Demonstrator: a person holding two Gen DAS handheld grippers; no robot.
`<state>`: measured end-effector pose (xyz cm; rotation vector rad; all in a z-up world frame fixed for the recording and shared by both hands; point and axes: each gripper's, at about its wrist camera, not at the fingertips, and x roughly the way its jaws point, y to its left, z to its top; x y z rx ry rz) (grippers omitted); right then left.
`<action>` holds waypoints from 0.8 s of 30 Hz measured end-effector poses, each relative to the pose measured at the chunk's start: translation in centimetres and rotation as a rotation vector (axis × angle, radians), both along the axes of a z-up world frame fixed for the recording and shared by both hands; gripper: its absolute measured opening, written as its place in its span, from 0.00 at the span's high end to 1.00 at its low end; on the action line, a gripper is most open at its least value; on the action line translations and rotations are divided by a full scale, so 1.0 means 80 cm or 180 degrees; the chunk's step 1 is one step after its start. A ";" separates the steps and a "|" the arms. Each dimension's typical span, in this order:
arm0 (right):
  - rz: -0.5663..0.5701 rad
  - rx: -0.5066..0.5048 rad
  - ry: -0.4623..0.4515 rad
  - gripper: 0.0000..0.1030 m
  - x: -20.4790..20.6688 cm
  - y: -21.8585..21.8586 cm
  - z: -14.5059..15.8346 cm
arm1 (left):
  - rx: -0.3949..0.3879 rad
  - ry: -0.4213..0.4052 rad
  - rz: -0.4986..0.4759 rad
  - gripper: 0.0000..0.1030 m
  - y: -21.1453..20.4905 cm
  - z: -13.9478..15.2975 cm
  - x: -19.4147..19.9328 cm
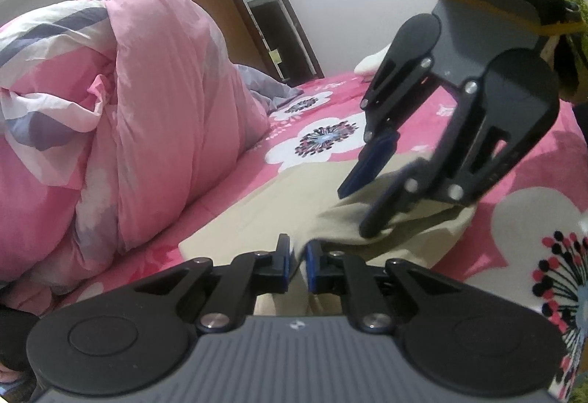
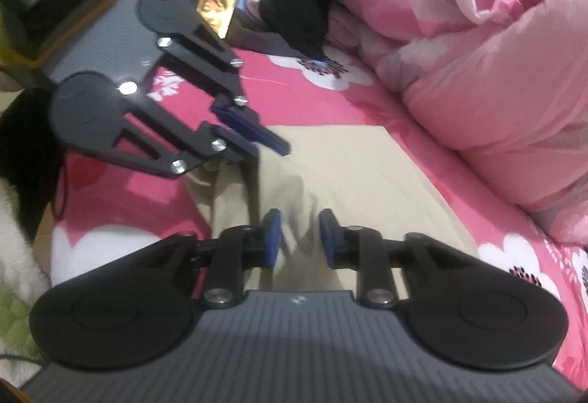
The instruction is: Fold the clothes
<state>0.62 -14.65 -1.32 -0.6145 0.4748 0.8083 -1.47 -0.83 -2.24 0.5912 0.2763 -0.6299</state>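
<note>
A beige garment (image 1: 257, 208) (image 2: 352, 175) lies flat on the pink floral bedsheet (image 1: 477, 131). At the bottom of the left wrist view, my left gripper (image 1: 298, 265) is shut on a raised fold at the garment's near edge, and beige cloth shows between its blue pads. The right wrist view shows the same gripper (image 2: 270, 142) at upper left, where the cloth bunches up toward it. My right gripper (image 2: 299, 237) (image 1: 354, 211) hovers over the garment's middle with its jaws apart. Its lower finger rests close to the cloth, with nothing pinched.
A bulky pink duvet (image 1: 147, 109) (image 2: 496, 90) is heaped along one side of the bed, right beside the garment. Dark clothes (image 2: 294, 9) and other items are piled at the far end. A wooden door (image 1: 264, 17) stands beyond the bed.
</note>
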 end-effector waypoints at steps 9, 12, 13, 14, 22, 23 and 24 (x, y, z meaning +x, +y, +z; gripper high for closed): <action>-0.0200 -0.0140 -0.0246 0.92 0.003 0.009 -0.015 | -0.0023 0.0102 0.0047 0.84 0.012 0.005 -0.011; -0.0385 -0.0103 -0.0446 0.93 -0.010 0.010 -0.015 | -0.0098 0.0177 0.0051 0.72 0.023 0.012 -0.017; -0.0416 -0.0143 -0.0530 0.93 -0.016 0.012 -0.018 | -0.0162 0.0220 0.0066 0.67 0.026 0.017 -0.017; -0.0450 -0.0176 -0.0618 0.93 -0.022 0.014 -0.021 | -0.0201 0.0248 0.0077 0.63 0.026 0.020 -0.015; -0.0567 -0.0468 -0.1148 0.93 -0.048 0.032 -0.045 | -0.0034 0.0294 0.0124 0.69 -0.004 0.011 0.016; -0.0582 -0.0464 -0.1173 0.93 -0.049 0.033 -0.046 | -0.0024 0.0318 0.0127 0.78 -0.006 0.008 0.019; -0.0598 -0.0460 -0.1197 0.93 -0.049 0.034 -0.047 | -0.0014 0.0330 0.0136 0.79 -0.008 0.006 0.021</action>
